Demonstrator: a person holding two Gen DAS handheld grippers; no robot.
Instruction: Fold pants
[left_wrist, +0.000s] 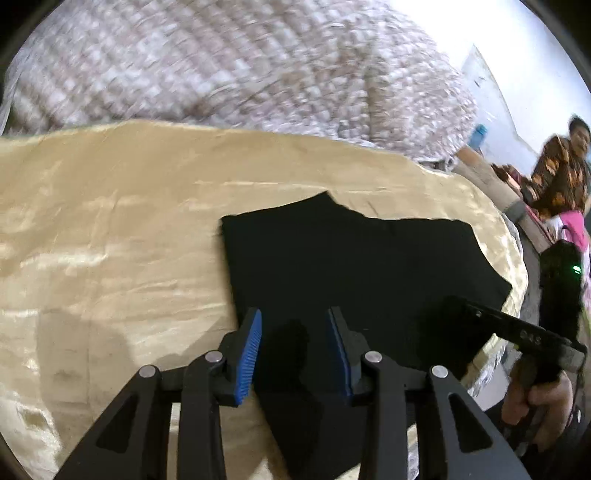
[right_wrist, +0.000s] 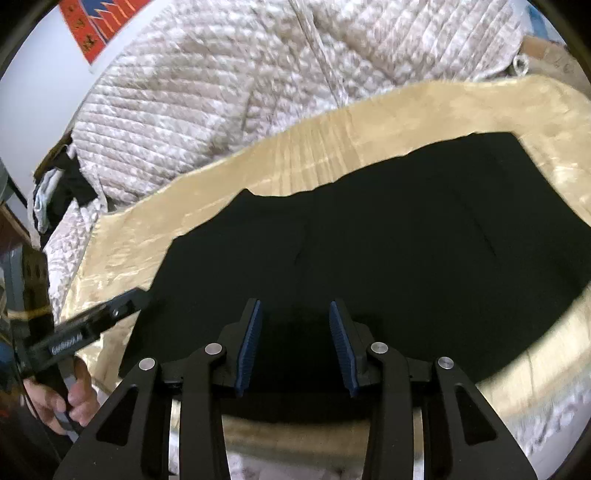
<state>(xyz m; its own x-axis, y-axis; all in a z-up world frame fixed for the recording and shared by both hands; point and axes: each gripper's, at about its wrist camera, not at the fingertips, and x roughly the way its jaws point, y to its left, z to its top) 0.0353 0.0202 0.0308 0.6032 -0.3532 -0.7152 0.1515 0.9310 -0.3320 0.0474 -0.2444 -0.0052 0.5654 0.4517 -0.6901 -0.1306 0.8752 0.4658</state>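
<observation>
Black pants (left_wrist: 354, 266) lie flat on a shiny beige cloth (left_wrist: 110, 229); they also fill the middle of the right wrist view (right_wrist: 388, 240). My left gripper (left_wrist: 294, 317) is open and empty, hovering over the pants' near left edge. My right gripper (right_wrist: 295, 310) is open and empty over the pants' near edge. The right gripper also shows in the left wrist view (left_wrist: 517, 328) at the pants' right side. The left gripper shows in the right wrist view (right_wrist: 96, 321) at the pants' left side.
The beige cloth (right_wrist: 369, 122) covers a bed with a quilted whitish blanket (right_wrist: 221, 92) bunched behind it. A person in a patterned shirt (left_wrist: 561, 173) stands at the far right. Dark clothes (right_wrist: 62, 192) lie at the bed's left end.
</observation>
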